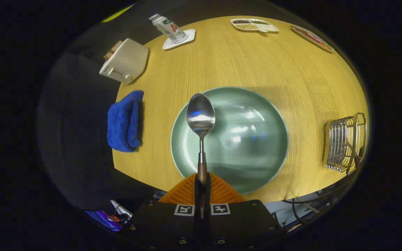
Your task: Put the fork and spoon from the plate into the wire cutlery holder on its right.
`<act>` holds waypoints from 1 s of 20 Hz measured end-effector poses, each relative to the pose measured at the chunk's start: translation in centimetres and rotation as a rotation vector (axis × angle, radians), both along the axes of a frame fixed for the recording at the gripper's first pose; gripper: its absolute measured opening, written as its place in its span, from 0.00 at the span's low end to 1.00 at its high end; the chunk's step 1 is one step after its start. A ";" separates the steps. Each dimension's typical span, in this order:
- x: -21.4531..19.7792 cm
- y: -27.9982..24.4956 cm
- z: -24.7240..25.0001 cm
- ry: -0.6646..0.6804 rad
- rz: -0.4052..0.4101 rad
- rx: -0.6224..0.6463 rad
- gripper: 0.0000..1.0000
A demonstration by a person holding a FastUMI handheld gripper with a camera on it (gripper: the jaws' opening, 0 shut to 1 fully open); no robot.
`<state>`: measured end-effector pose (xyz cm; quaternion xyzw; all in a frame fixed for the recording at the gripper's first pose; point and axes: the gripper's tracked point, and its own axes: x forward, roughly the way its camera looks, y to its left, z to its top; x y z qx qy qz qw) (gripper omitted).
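Observation:
My gripper (202,178) is shut on the brown handle of a metal spoon (200,116). The spoon sticks out straight ahead of the fingers, bowl up, lifted over the left part of the pale green plate (257,104). The plate lies on the wooden table just beyond the fingers and holds nothing that I can see. The wire cutlery holder (344,143) stands to the right of the plate, near the table's right edge.
A folded blue cloth (124,120) lies left of the plate at the table edge. A white toaster (126,61) sits beyond it. Farther back are a glass on a white coaster (176,33), a snack tray (253,25) and a flat dish (312,37).

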<state>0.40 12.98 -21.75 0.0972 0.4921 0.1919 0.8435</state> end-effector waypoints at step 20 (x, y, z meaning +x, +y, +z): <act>-4.3 -20.4 4.5 -0.066 -0.436 0.104 0.03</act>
